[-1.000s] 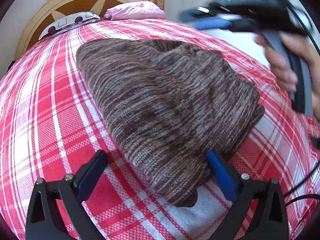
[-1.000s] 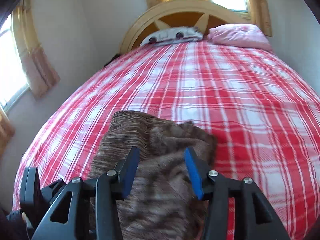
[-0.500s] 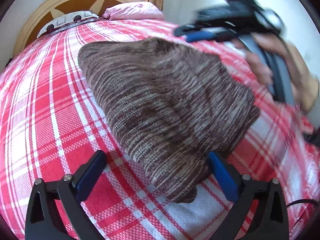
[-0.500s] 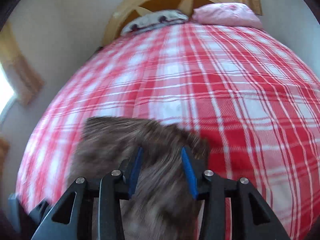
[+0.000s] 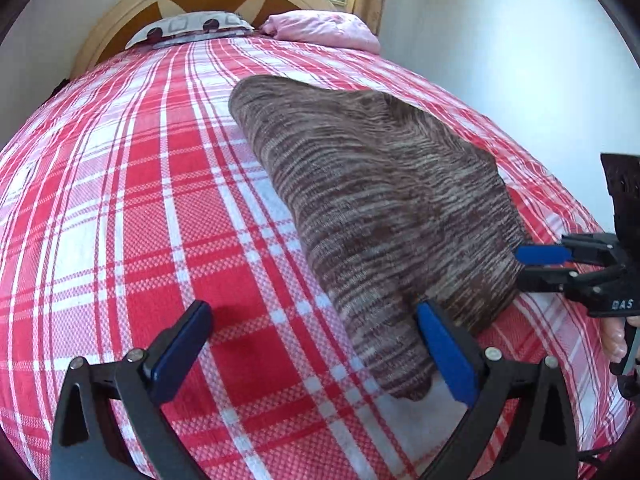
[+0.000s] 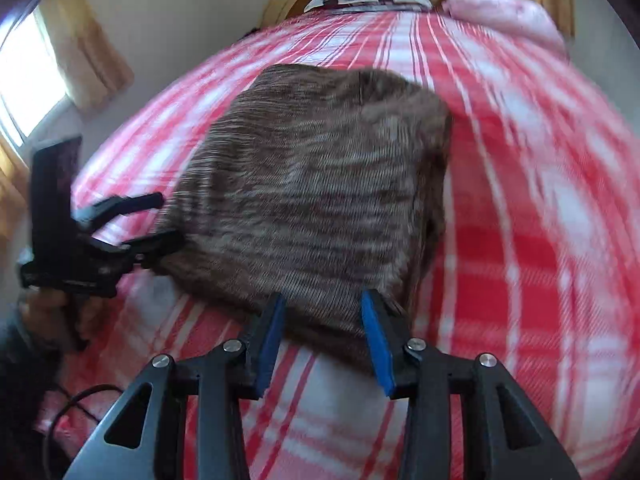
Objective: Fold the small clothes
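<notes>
The knit (image 5: 384,208) lies folded into a thick brown pad on the plaid bedcover (image 5: 132,208), toward the foot of the bed and well short of the pillows (image 5: 320,30) at the headboard. Its near corner points at the camera in the left wrist view, and its edges look fairly square, though the far side shows a doubled-up layer.

A second ago the right gripper (image 6: 322,340) hung high over the knit, level with its far end. It has since dropped and come back to the knit's near right edge, and its jaws have just been closing a little; they stand part-way apart with the hem at their tips, not clearly pinched. The right wrist view is blurred, so contact cannot be told.

The left gripper (image 5: 312,344) has barely shifted. Its jaws stand wide apart at the knit's near corner, one finger just beside the cloth, the other out over bare cover, gripping nothing.

Both claws now sit at the near edge, which suggests another fold is being set up: probably lifting this edge toward the headboard side. The bulk may slip if only one layer is caught.
</notes>
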Demonstrator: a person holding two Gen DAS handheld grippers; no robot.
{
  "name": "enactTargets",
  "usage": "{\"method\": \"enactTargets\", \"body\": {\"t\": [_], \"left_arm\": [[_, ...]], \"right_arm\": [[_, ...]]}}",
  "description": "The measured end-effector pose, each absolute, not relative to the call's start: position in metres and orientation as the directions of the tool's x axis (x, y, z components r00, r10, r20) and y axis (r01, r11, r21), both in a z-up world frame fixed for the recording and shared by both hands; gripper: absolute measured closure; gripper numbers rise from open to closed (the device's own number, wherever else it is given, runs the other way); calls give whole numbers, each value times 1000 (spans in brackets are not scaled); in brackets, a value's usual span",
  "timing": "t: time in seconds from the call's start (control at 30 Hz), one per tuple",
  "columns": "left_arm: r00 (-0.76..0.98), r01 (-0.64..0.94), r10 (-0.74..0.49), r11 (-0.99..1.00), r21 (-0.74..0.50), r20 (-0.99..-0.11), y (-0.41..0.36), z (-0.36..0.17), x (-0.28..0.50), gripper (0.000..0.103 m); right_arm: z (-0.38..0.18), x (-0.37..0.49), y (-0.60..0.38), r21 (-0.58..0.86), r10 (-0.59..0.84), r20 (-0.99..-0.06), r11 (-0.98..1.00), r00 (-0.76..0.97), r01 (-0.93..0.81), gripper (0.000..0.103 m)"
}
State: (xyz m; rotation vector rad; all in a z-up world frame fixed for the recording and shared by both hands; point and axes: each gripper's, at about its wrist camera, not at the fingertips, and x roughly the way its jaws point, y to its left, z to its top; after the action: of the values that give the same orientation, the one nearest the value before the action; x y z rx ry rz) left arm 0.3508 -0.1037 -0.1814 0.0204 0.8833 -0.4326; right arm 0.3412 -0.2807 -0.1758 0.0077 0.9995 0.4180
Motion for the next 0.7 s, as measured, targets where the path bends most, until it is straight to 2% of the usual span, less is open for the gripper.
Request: {"method": "enactTargets", "body": {"t": [0.13,0.3,0.33,0.4,0.43,0.6,0.7], "left_arm": [[548,369,-369,912,-178,-751,-100,-184,351,0],[549,369,-369,912,-178,-750,-99,-184,354,0],[549,369,-369,912,-178,-750,-99,-184,354,0],[550,370,-369,912,-178,-749,-100,-184,353,0],[550,369,-371,912,-180,-748,-100,-183,350,0],[551,370,-373,911,-182,-746,-98,-184,350,0],[548,376,-378,908,-183,-746,-98,-184,350,0]], "right_arm": [[-157,322,-279,139,321,-779,926,539,-350,63],[-153,327,-294,142,269,-751,958,603,-250,63],[-156,328,-295,139,262,-754,960,602,-243,65],[-165,336,-291,129,255,-772,960,582,-249,79],[-166,335,-291,113,239,-777,963,583,-244,91],[-149,321,-294,137,275,-746,955,607,-264,95],[-155,316,-295,114,244,-772,962,587,-250,95]]}}
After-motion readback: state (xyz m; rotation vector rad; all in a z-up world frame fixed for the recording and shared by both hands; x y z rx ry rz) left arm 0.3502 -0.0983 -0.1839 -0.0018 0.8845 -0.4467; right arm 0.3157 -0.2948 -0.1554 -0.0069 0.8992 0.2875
